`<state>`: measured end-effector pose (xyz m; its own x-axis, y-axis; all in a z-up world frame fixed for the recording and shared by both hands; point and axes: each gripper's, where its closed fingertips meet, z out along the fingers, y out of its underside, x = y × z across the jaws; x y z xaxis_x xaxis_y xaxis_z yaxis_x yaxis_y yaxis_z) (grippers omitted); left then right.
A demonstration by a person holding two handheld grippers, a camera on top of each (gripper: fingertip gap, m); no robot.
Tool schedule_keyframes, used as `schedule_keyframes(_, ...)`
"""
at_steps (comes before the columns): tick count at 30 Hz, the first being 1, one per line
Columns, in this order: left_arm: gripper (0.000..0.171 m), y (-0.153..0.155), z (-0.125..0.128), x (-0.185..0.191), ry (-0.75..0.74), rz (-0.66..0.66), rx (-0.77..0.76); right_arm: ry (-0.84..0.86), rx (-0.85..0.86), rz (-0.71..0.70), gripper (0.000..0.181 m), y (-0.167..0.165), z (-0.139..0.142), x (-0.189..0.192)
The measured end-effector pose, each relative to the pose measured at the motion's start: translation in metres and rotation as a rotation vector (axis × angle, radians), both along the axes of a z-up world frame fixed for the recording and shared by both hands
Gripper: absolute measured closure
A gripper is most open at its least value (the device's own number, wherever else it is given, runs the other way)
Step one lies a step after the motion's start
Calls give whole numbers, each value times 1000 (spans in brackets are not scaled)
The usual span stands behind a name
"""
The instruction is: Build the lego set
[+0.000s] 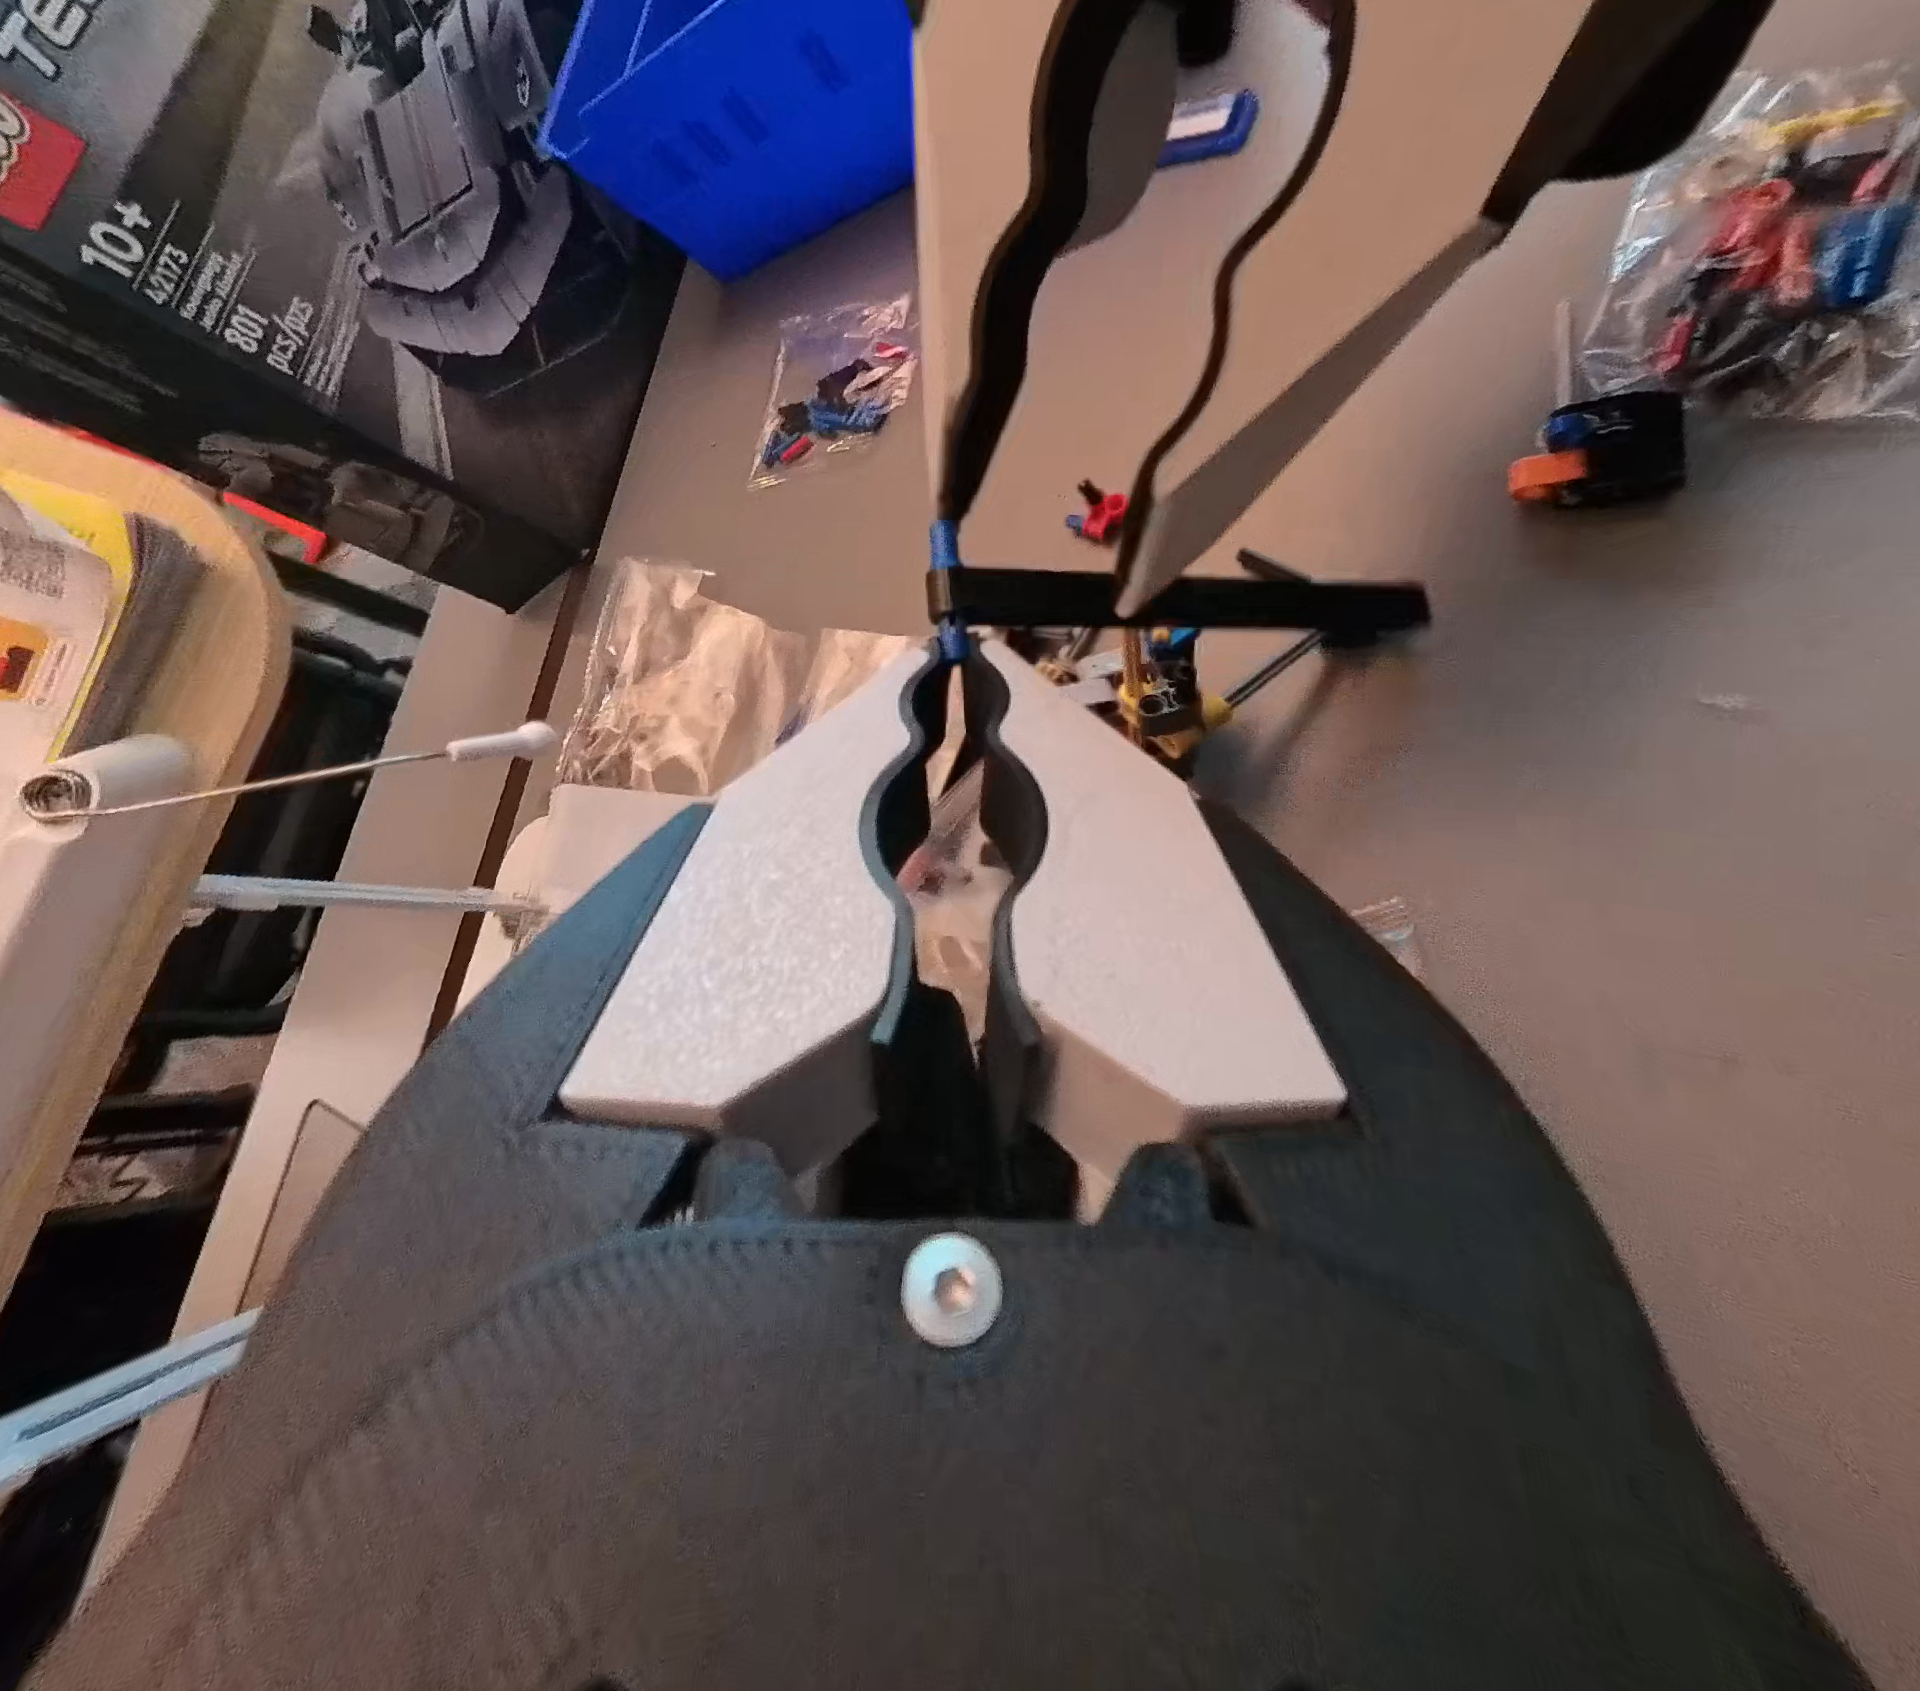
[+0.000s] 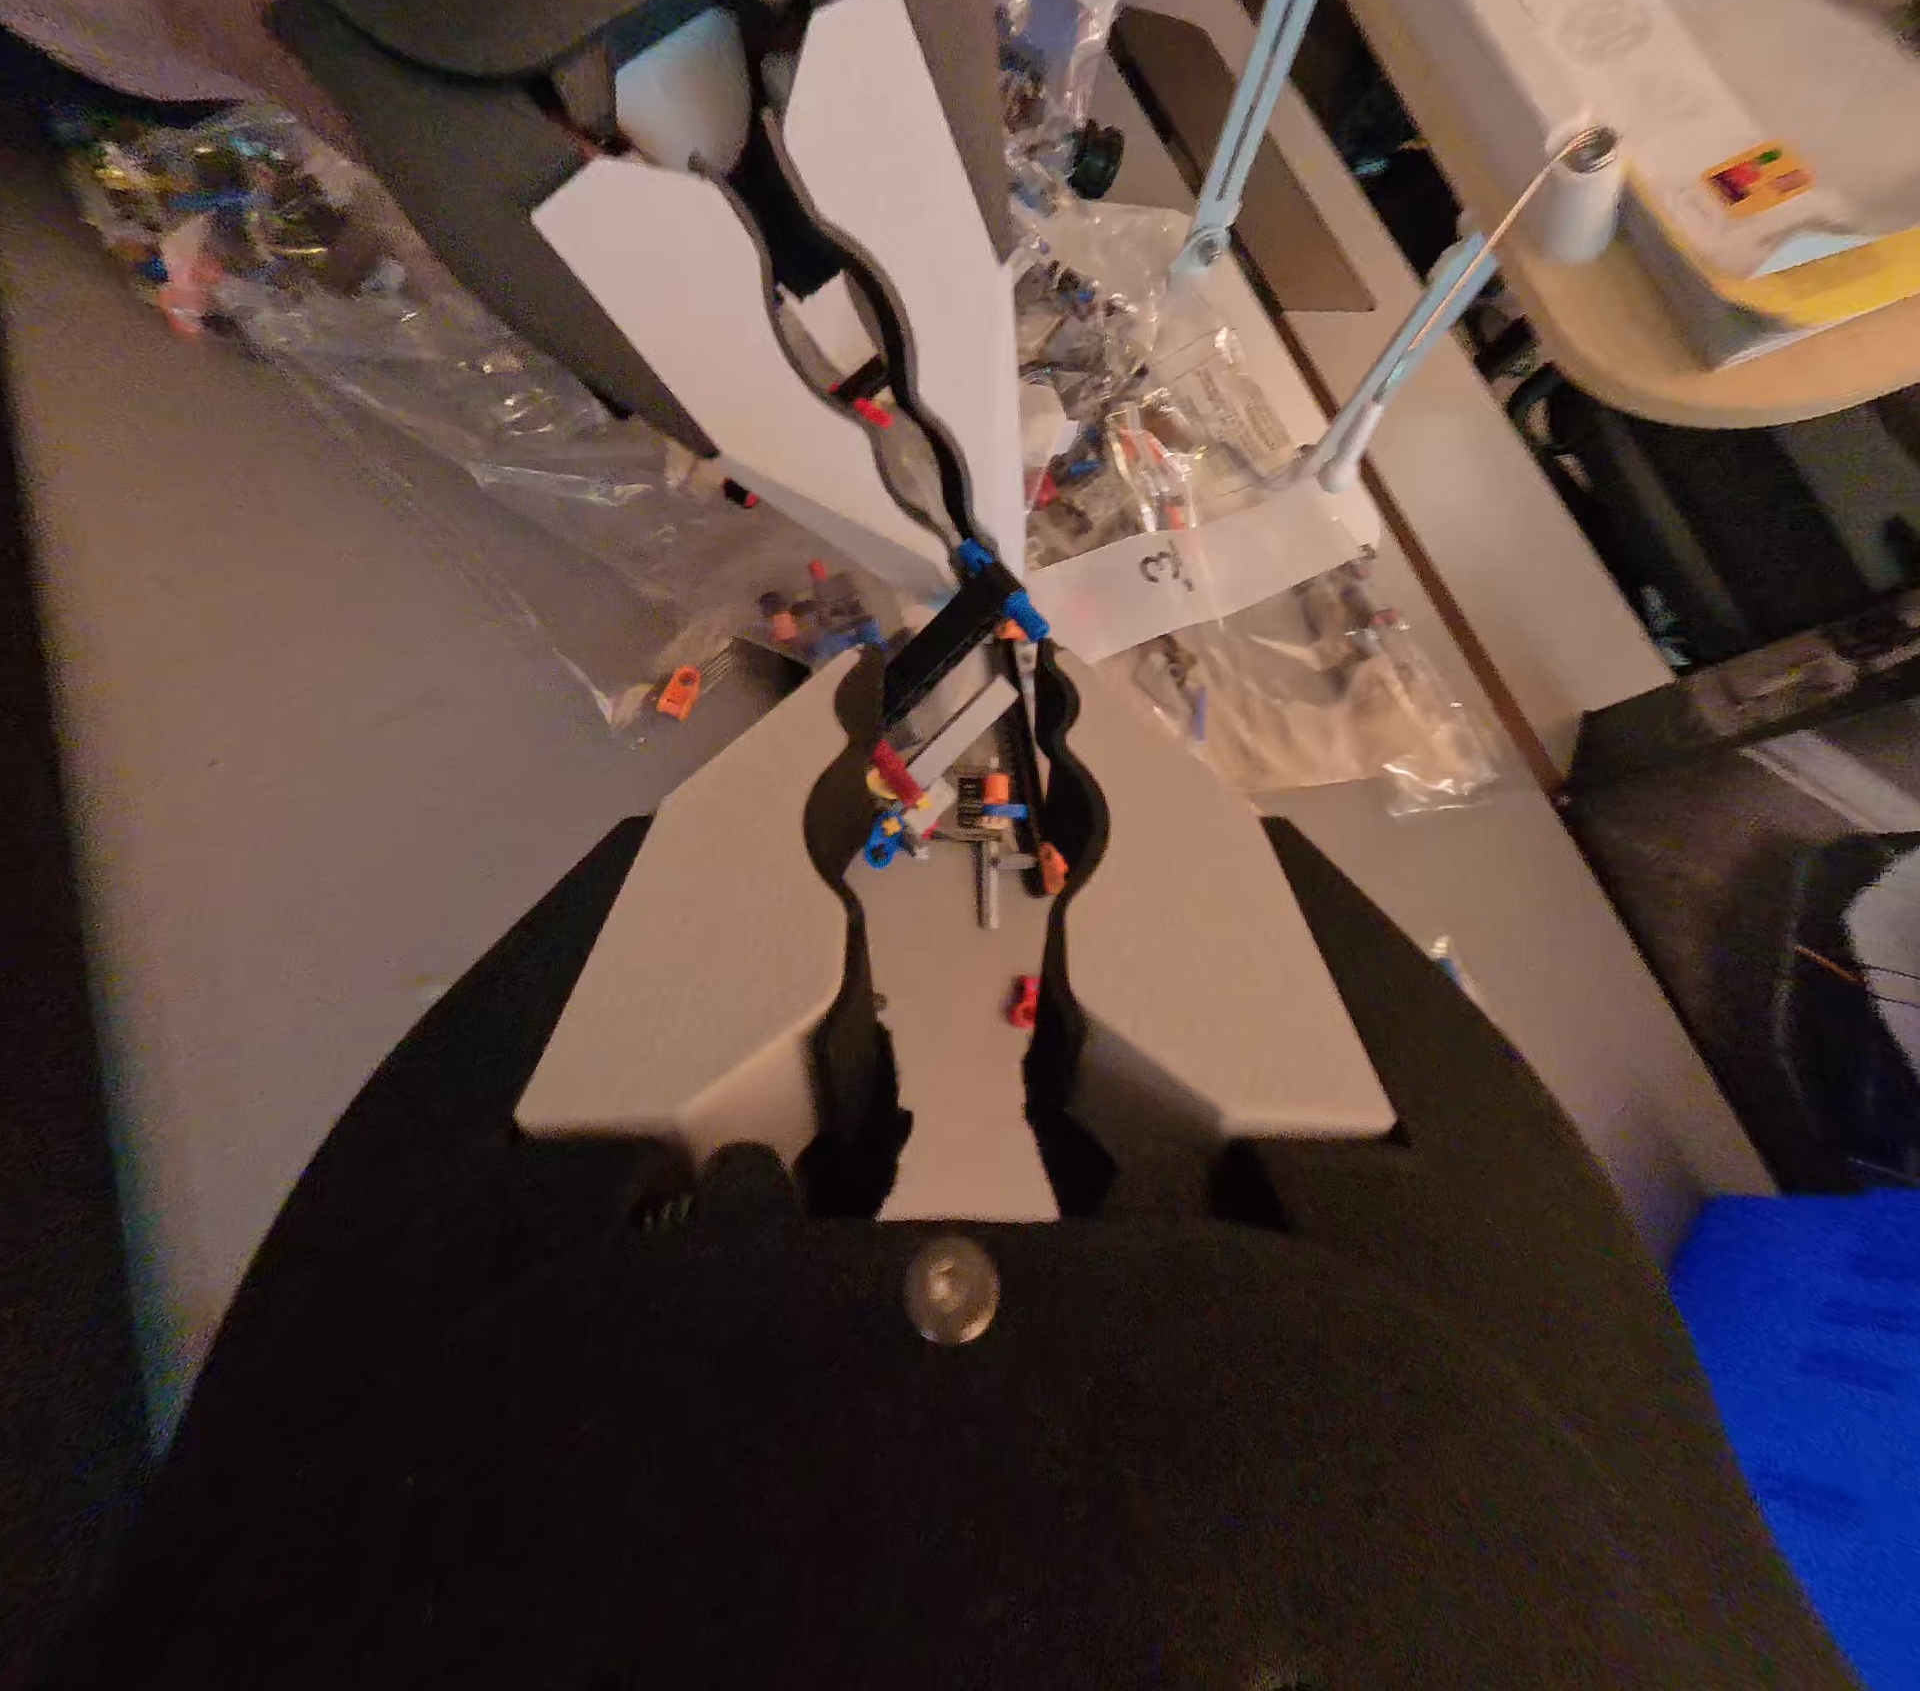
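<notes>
A black beam (image 1: 1195, 597) hangs above the grey table (image 1: 1558, 914), with a blue pin (image 1: 950, 642) through its left end. My left gripper (image 1: 952, 654) is shut on the lower part of that pin. My right gripper (image 1: 1039, 555) comes down from above. One of its fingertips (image 1: 951, 498) is at the pin's top and the other is on the beam's middle. In the right wrist view the beam (image 2: 940, 654) runs diagonally between my right gripper's (image 2: 956, 665) partly closed fingers, and my left gripper (image 2: 977, 550) pinches the blue pin (image 2: 971, 555).
A partly built assembly (image 2: 977, 820) and loose parts lie on the table under the beam. The set's box (image 1: 260, 135) and a blue bin (image 1: 769, 83) stand at the back left. Bags of parts (image 1: 1766, 259) and a small black and orange assembly (image 1: 1600, 457) lie to the right. More bags (image 2: 1247, 654) lie near the table edge. Only a small space, under 4 cm, lies between the two pairs of fingers.
</notes>
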<state>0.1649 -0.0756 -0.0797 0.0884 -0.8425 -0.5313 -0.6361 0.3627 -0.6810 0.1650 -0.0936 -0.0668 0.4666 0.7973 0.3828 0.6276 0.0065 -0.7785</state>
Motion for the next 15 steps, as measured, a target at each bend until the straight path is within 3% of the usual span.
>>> schedule_keyframes(5,170,6,-2,4,10,74,12,4,-52,-41,150,3,-4,3)
schedule_keyframes(7,170,5,1,6,-6,80,7,-12,-34,-63,165,4,-4,5)
schedule_keyframes(10,170,3,6,8,-29,89,-7,21,-72,-69,154,3,-4,1)
schedule_keyframes(15,169,-5,2,14,-19,52,-11,-24,-51,-105,170,10,-12,6)
